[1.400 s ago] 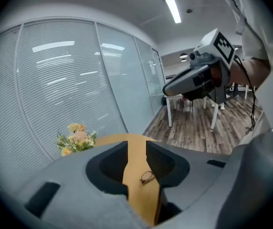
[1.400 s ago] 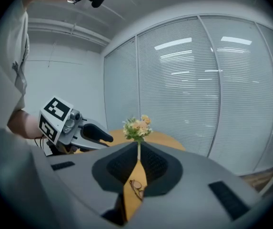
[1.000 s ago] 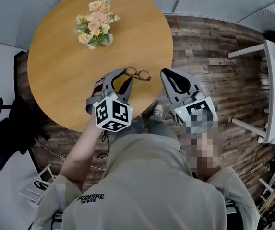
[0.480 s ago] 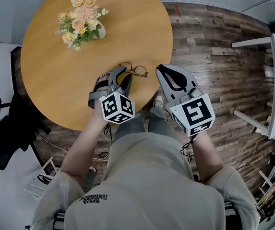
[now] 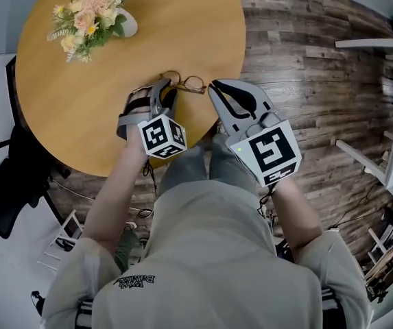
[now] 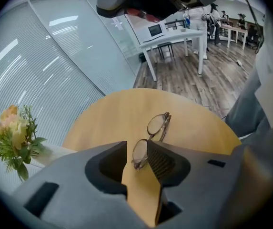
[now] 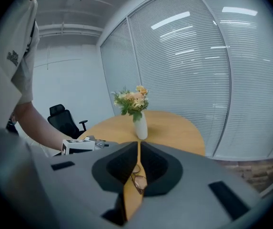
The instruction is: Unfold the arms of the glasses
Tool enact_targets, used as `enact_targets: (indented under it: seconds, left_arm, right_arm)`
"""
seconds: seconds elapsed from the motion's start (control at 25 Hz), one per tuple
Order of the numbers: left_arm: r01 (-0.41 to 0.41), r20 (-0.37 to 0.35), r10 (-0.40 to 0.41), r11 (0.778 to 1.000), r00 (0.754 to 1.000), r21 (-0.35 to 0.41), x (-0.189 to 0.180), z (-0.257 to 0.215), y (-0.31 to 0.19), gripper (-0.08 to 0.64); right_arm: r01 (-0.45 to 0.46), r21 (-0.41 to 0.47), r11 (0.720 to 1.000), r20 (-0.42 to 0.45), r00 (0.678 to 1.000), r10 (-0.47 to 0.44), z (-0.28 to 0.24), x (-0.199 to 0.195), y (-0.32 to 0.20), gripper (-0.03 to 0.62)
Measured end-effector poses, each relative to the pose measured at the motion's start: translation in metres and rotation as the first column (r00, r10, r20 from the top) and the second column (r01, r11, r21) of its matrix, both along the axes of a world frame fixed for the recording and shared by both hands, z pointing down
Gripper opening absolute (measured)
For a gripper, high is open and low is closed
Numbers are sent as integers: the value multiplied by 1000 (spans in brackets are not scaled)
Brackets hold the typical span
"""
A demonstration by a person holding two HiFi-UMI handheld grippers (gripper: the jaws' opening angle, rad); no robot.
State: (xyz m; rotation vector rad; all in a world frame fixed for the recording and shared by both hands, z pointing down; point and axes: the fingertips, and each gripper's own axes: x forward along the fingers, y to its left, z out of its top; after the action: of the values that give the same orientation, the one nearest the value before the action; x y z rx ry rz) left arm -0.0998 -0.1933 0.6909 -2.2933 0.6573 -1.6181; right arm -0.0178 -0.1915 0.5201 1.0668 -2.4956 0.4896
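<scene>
- Left gripper (image 6: pixel 136 151) has come in from 7 o'clock of the glasses (image 6: pixel 157 126) and narrowed: jaws part open, near lens between the tips, not yet pinched
- Right gripper (image 5: pixel 215 88) has drawn up to the frame's 4 o'clock end, jaws together, holding nothing
- Glasses lie, seemingly folded, near the table's (image 5: pixel 100 115) 4 o'clock edge; a steadying grasp looks imminent, arms not yet swung out

No text can be read for certain. A small dark print is seen on the shirt (image 5: pixel 131 280) at seven o'clock, inverted and illegible.
</scene>
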Motion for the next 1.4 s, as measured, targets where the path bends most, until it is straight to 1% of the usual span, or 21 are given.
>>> enact_targets:
  seconds: [0.12,0.2,0.28,0.36,0.68,0.84,0.88,0.96,1.04,1.2,1.4]
  left_arm:
    - [-39,29,38,999,999,20,2,8,-2,137]
    - [-78,61,77,997,995,27,6,16,-1,137]
    - [-112,99,109,993,989,26,8,25,0,135]
    - [-132,120,129,991,984,19,11,33,1,135]
    - [-185,172,179,982,969,24,20,52,-1,135]
    - [-192,189,183,981,965,28,22,56,-2,102]
    - [-190,191,181,981,965,29,22,57,-2,84]
    - [-177,183,169,984,968,27,21,57,-2,79]
    - [-155,155,149,987,977,29,23,55,-3,68]
    - [-77,46,76,997,996,24,25,43,-7,52]
    - [12,-51,-11,1000,999,8,21,17,-15,51]
  right_arm:
    - [7,-14,1000,2,1000,-7,7,-3,2,38]
    - [10,-22,1000,4,1000,-10,10,-4,3,38]
    - [8,-31,999,10,1000,-8,13,-3,4,38]
    - [5,-40,999,16,1000,-5,17,-2,4,38]
    - [1,-62,998,8,1000,0,29,1,4,38]
    - [-5,-68,998,12,1000,5,32,3,5,38]
    - [-7,-70,998,11,1000,8,34,5,6,37]
    - [-12,-75,997,6,1000,12,39,8,7,38]
    - [-15,-79,997,5,1000,16,40,9,8,38]
    - [-20,-70,997,-12,1000,19,39,12,8,38]
    - [-20,-52,998,-17,1000,19,29,17,9,38]
